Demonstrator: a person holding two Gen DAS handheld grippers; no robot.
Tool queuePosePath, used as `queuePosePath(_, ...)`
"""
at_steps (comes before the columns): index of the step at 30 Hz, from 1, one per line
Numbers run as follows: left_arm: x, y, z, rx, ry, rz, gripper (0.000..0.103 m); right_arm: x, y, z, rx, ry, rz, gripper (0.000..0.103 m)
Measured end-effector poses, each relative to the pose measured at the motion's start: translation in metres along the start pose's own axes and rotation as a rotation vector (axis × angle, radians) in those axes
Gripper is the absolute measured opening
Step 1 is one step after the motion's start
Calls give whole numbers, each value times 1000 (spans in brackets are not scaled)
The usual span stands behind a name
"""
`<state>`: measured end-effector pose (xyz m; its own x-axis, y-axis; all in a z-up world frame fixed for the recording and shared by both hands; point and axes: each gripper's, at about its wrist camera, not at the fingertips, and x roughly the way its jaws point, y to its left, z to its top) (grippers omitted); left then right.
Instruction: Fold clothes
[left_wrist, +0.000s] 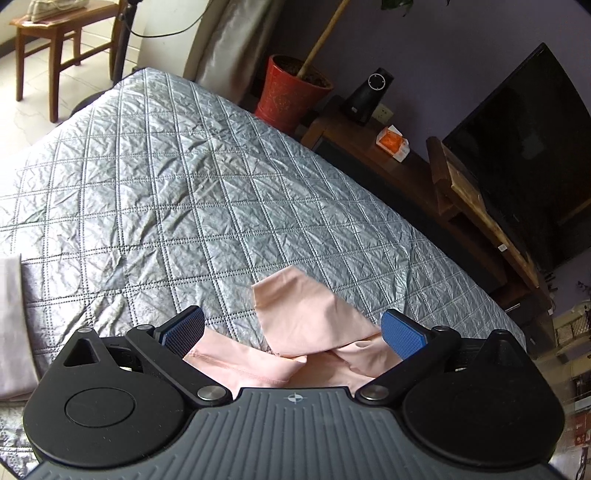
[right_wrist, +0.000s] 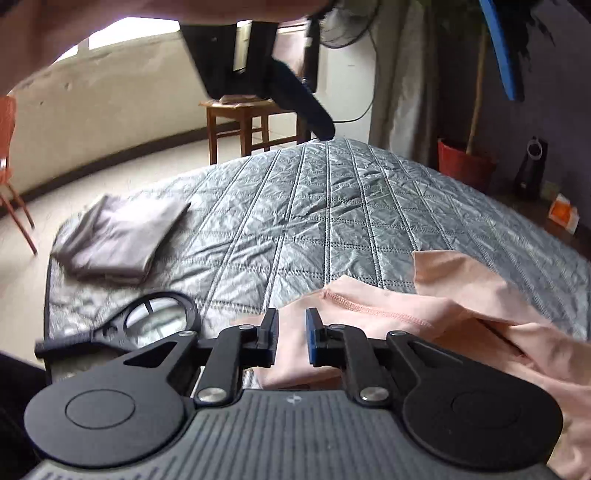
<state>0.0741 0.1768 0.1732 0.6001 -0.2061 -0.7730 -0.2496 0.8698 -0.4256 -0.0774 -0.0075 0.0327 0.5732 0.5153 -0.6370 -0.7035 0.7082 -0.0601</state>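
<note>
A crumpled pink garment (left_wrist: 314, 325) lies on the grey quilted bedspread (left_wrist: 184, 184), near its front edge. My left gripper (left_wrist: 293, 330) hovers over it, open wide, with one blue pad (left_wrist: 404, 332) above the cloth's right part. In the right wrist view the pink garment (right_wrist: 461, 306) spreads to the right, a stitched hem facing up. My right gripper (right_wrist: 291, 334) is low over its left end, open by a narrow gap in which pink cloth shows. The left gripper's fingers (right_wrist: 303, 103) hang overhead at the top of this view.
A folded grey-lilac garment (right_wrist: 118, 240) rests at the bed's left side. A black ring-shaped tool (right_wrist: 159, 314) lies near the front edge. Beyond the bed stand a wooden stool (right_wrist: 251, 122), a red plant pot (left_wrist: 291, 92), a wooden cabinet (left_wrist: 388, 162) and a dark screen (left_wrist: 535, 147).
</note>
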Motion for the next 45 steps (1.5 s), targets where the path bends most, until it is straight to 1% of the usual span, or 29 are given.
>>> queuePosePath(2,-1,1,0,0,0,-3,102,-21,-12,-19,43,12,-27,25)
queuePosePath(3,-2,2,0,1,-1,-5,102,-36,-20,-28,67,8,-58,25)
queuePosePath(4,-2,1,-1,7,0,-5,102,-53,-27,-38,69,6,-104,28)
queuePosePath(5,-1,-2,-2,18,6,-5,102,-70,-35,-49,59,16,-151,30)
queuePosePath(6,0,-4,-4,29,12,-5,102,-85,-42,-58,42,37,-195,36)
queuePosePath(7,1,-6,-6,40,18,-5,103,-98,-50,-67,21,62,-238,39)
queuePosePath(9,5,-13,-11,67,31,-3,103,-120,-63,-85,-38,125,-313,39)
queuePosePath(11,9,-20,-15,93,41,-1,103,-129,-72,-99,-103,227,-336,47)
queuePosePath(12,11,-24,-17,103,44,-1,103,-130,-76,-105,-113,260,-330,51)
queuePosePath(14,13,-31,-22,123,50,-3,103,-129,-83,-115,-108,306,-304,51)
queuePosePath(15,15,-34,-24,133,53,-3,103,-129,-86,-120,-99,314,-302,51)
queuePosePath(17,18,-40,-27,150,59,0,103,-128,-92,-124,-72,299,-290,51)
queuePosePath(18,20,-41,-28,155,63,2,103,-127,-95,-126,-58,290,-280,48)
queuePosePath(19,21,-43,-29,158,67,3,103,-127,-98,-127,-45,281,-271,38)
queuePosePath(20,22,-44,-29,161,69,4,103,-128,-100,-128,-31,286,-254,21)
queuePosePath(21,23,-45,-30,163,71,5,103,-130,-102,-129,-31,296,-245,13)
queuePosePath(24,24,-46,-29,157,69,4,102,-138,-107,-131,-65,314,-250,11)
queuePosePath(27,24,-46,-28,149,66,9,102,-153,-112,-136,-125,345,-280,11)
queuePosePath(29,24,-45,-27,145,66,14,103,-153,-112,-142,-178,429,-280,14)
queuePosePath(30,24,-44,-27,144,65,15,103,-153,-112,-145,-205,478,-276,18)
queuePosePath(31,23,-43,-26,144,63,16,103,-154,-110,-146,-234,497,-284,18)
queuePosePath(32,23,-43,-26,143,62,18,103,-159,-109,-141,-241,473,-297,18)
queuePosePath(33,22,-42,-25,142,60,19,103,-166,-110,-133,-209,428,-300,18)
queuePosePath(35,20,-38,-22,127,54,23,103,-173,-111,-111,-97,320,-296,18)
queuePosePath(36,20,-35,-20,118,51,24,103,-175,-108,-100,-44,264,-286,21)
queuePosePath(38,18,-30,-17,105,46,26,103,-167,-88,-79,-14,186,-209,21)
queuePosePath(40,16,-25,-14,93,42,28,103,-153,-63,-60,-23,122,-128,34)
queuePosePath(43,13,-17,-9,74,35,31,103,-113,-38,-34,-69,79,-28,43)
queuePosePath(45,10,-13,-7,70,34,30,102,-85,-28,-21,-97,71,16,44)
